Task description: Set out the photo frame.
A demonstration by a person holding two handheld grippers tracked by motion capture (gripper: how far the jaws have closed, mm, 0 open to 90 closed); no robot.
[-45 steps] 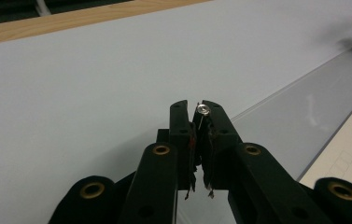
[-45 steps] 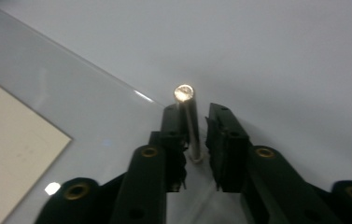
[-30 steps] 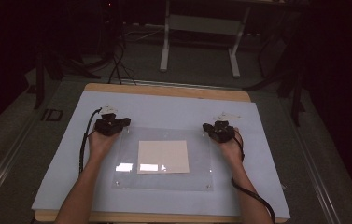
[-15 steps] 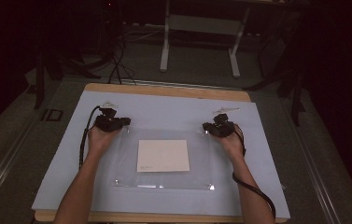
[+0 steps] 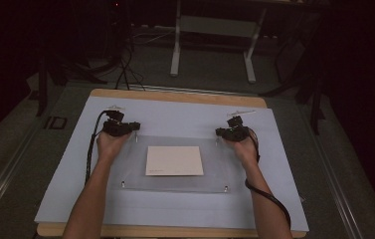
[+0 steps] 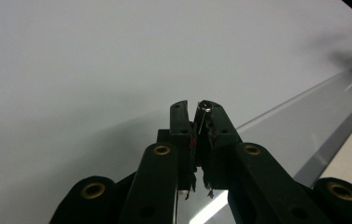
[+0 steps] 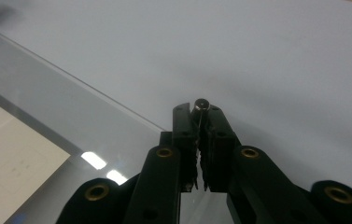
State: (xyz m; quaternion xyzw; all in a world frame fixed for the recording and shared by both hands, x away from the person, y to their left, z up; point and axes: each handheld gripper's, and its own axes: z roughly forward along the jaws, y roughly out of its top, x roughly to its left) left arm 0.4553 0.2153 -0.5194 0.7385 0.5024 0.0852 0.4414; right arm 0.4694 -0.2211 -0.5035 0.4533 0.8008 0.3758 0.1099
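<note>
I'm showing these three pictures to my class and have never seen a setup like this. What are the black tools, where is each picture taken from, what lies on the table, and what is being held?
A person stands at a table covered by a pale sheet, with a hand-held clamp in each hand: the left gripper and the right gripper. The high view looks down from above; the two gripper views look along each tool's own black jaws.

On the sheet lies a clear plastic panel over a cream paper. Each gripper is shut on a small metal post at a far corner of the panel: the left post and the right post.
</note>
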